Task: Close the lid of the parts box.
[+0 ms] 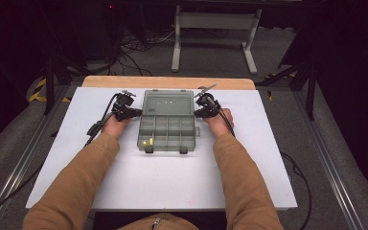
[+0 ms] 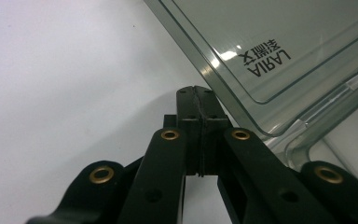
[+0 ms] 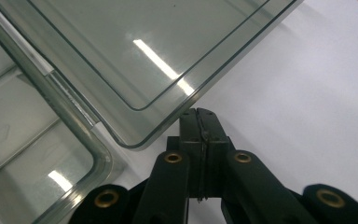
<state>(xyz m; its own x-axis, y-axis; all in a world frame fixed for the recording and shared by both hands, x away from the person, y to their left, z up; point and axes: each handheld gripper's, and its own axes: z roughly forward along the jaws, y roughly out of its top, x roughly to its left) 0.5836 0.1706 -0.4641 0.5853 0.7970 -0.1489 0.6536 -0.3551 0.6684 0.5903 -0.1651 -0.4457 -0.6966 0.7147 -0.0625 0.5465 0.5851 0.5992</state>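
Flanking one open organiser box (image 1: 166, 125) | two grippers, left (image 1: 133, 113), right (image 1: 197, 113) | jaws together, empty

We count one clear compartment box (image 1: 166, 122) on the worktop (image 1: 172, 182), with one lid (image 1: 168, 103) folded back toward twelve o'clock. Its tray has two rows of compartments; we cannot settle the number in each row. One small yellow piece (image 1: 147, 142) lies in the compartment at seven o'clock. Two dark latches (image 1: 149, 150) sit on the six o'clock edge. Two grippers flank the box: the left gripper (image 1: 135, 113) at nine o'clock, the right gripper (image 1: 197, 113) at three o'clock.
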